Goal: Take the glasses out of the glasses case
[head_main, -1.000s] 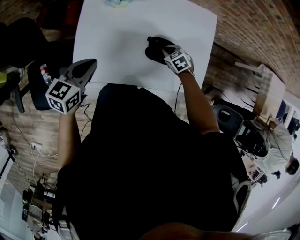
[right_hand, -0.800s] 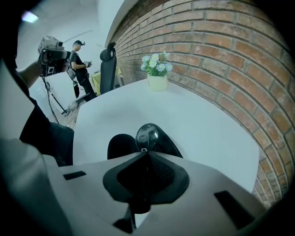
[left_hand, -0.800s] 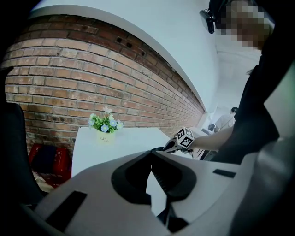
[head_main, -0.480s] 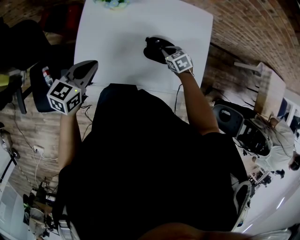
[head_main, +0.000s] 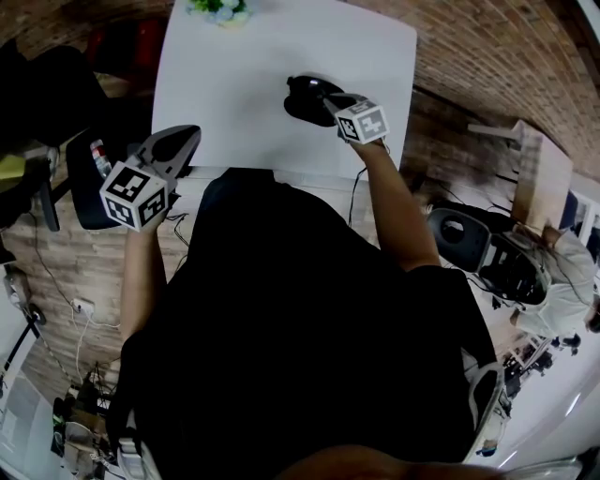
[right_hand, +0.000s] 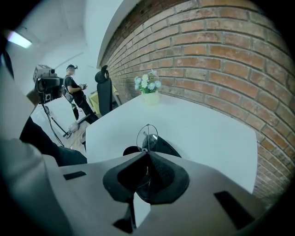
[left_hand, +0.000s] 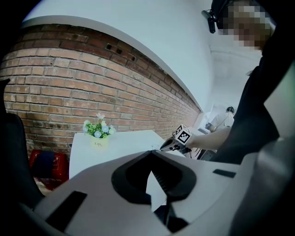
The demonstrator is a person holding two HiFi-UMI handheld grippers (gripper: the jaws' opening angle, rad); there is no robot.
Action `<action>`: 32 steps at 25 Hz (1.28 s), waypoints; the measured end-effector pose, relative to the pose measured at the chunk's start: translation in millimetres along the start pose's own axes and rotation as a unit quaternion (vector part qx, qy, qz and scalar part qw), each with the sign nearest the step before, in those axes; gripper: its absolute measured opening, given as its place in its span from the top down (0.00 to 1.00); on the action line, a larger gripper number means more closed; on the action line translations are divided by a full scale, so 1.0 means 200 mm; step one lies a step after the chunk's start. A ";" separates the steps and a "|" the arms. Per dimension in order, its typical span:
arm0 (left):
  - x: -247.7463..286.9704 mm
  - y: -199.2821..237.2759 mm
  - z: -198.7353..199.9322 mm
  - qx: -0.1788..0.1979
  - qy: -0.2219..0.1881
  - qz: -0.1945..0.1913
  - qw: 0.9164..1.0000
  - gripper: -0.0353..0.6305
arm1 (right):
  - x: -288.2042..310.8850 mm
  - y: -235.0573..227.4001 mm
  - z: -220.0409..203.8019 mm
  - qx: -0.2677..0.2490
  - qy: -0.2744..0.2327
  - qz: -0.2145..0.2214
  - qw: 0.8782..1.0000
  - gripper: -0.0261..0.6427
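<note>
A black glasses case [head_main: 300, 98] lies open on the white table [head_main: 234, 84], right of its middle. My right gripper [head_main: 324, 97] is at the case, shut on the thin wire-rimmed glasses [right_hand: 147, 134]. One round lens stands upright just past the jaw tips [right_hand: 147, 154], with the case [right_hand: 165, 146] right under it. In the head view the glasses are too small to make out. My left gripper [head_main: 178, 142] hovers at the table's near left edge, away from the case. Its jaws [left_hand: 151, 153] are shut with nothing between them.
A small pot of flowers [head_main: 219, 8] stands at the table's far edge. A black office chair [head_main: 82, 183] and a red object [head_main: 131, 42] are to the left of the table. A person with a camera rig [right_hand: 73, 92] stands beyond the table, and another person [head_main: 553, 272] is at the right.
The head view has drifted a little, so the table sits slightly higher and to the left. Both grippers keep their places, the right one still at the case.
</note>
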State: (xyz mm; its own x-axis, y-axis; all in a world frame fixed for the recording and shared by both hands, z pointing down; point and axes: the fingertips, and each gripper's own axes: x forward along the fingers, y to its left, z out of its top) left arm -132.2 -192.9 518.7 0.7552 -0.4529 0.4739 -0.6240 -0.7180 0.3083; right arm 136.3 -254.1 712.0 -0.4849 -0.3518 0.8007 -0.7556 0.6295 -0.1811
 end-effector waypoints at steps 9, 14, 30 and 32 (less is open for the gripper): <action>-0.05 -0.07 0.06 0.010 0.001 -0.004 1.000 0.93 | -0.14 0.04 0.00 0.032 -0.021 0.001 0.999 0.92; -0.03 -0.14 0.10 0.019 0.003 -0.016 1.000 0.93 | -0.24 0.06 -0.02 0.038 -0.026 -0.002 0.999 0.92; 0.05 -0.38 0.19 0.055 0.006 -0.054 0.997 0.93 | -0.57 0.08 -0.14 0.074 -0.067 -0.017 0.995 0.92; 0.05 -0.41 0.19 0.060 0.007 -0.059 0.996 0.93 | -0.61 0.08 -0.16 0.081 -0.072 -0.022 0.994 0.92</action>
State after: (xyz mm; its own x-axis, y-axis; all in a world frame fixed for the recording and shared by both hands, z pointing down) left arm -64.8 -158.4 467.4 0.8189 -0.3548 0.4511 -0.5017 -0.8242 0.2627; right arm 196.8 -178.4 629.0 -0.4992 -0.4800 0.7214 -0.8328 0.4958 -0.2463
